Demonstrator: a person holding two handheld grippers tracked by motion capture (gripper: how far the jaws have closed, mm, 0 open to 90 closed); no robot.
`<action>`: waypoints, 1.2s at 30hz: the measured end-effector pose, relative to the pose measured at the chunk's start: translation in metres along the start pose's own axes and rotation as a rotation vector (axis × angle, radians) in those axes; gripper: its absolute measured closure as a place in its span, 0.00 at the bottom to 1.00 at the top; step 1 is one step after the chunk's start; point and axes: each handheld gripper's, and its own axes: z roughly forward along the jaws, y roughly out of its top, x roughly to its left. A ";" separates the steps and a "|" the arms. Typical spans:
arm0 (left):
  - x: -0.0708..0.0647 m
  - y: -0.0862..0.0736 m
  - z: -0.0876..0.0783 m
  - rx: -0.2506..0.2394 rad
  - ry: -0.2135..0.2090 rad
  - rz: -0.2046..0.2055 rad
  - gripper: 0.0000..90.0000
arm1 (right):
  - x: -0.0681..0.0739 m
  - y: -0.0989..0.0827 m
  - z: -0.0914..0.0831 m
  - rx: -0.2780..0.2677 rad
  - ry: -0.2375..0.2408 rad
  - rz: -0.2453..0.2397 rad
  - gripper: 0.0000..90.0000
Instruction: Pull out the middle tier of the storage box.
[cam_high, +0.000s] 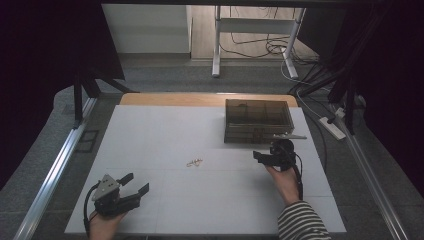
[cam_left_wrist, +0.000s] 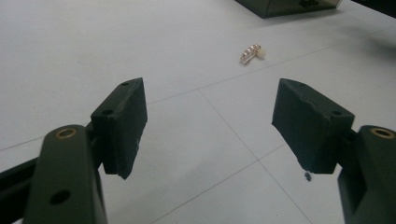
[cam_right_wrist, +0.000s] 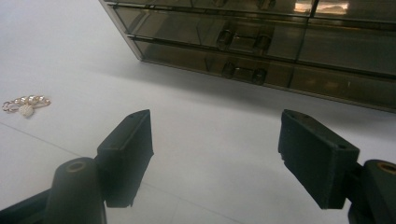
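Note:
A small gold chain with a pale bead (cam_high: 194, 162) lies on the white table top (cam_high: 165, 135), near its middle. In the left gripper view the chain (cam_left_wrist: 252, 52) lies well ahead of the jaws, and in the right gripper view the chain (cam_right_wrist: 25, 105) lies off to the left. My left gripper (cam_high: 137, 182) (cam_left_wrist: 210, 126) rests at the near left, open and empty. My right gripper (cam_high: 265, 152) (cam_right_wrist: 215, 144) hovers just in front of a dark see-through drawer box (cam_high: 257, 120) (cam_right_wrist: 261, 42), open with nothing between its jaws. The box's drawers look closed.
A thin grey strip (cam_high: 290, 136) sticks out at the box's front right corner. A wooden edge (cam_high: 200, 98) runs along the table's far side. Metal rails (cam_high: 55, 170) flank the table, and cables and a power strip (cam_high: 332, 127) lie on the floor to the right.

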 end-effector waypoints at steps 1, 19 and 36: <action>0.000 0.000 0.000 -0.001 0.000 -0.001 0.30 | 0.000 0.002 0.000 0.005 -0.003 0.001 0.30; 0.001 0.000 0.000 -0.001 -0.007 -0.005 0.29 | -0.003 0.033 0.016 0.105 -0.030 0.036 0.42; 0.002 0.001 0.000 0.002 -0.014 -0.012 0.29 | -0.012 0.050 0.035 0.180 -0.030 0.137 0.47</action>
